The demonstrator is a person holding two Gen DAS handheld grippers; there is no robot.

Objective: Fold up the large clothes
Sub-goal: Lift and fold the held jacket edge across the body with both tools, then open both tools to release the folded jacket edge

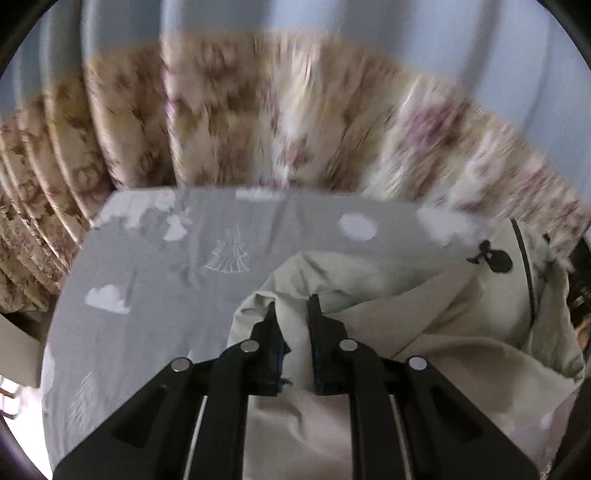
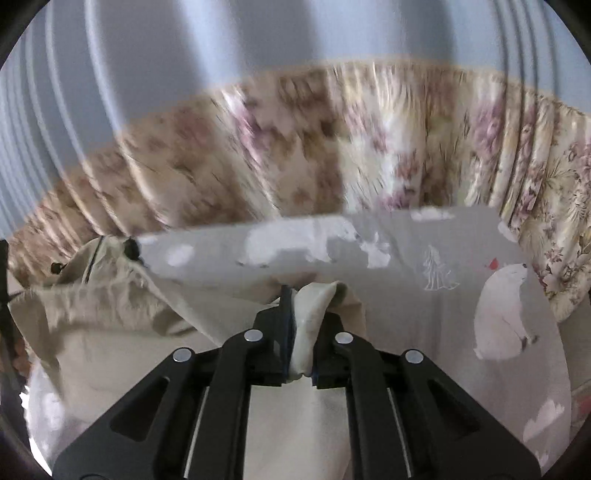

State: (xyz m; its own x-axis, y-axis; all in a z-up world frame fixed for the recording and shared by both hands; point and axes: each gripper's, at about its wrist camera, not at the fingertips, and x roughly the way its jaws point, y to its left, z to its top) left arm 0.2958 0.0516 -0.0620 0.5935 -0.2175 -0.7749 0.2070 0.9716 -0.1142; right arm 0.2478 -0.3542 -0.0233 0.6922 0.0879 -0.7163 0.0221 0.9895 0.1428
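A large beige garment [image 1: 424, 343] with black drawstring toggles [image 1: 495, 258] lies crumpled on a grey bed sheet [image 1: 147, 280] printed with clouds and trees. My left gripper [image 1: 293, 310] is shut on a fold of the beige garment, which bulges between its fingers. In the right wrist view the same garment [image 2: 110, 332] spreads to the left, and my right gripper [image 2: 308, 301] is shut on a bunched fold of it above the grey sheet [image 2: 424, 317] with polar bear prints.
A floral pleated curtain [image 1: 258, 122] hangs behind the bed, with a pale blue curtain [image 1: 332, 22] above it; both also show in the right wrist view [image 2: 295, 147]. The bed's left edge [image 1: 59, 295] drops off beside a beige surface [image 1: 18, 350].
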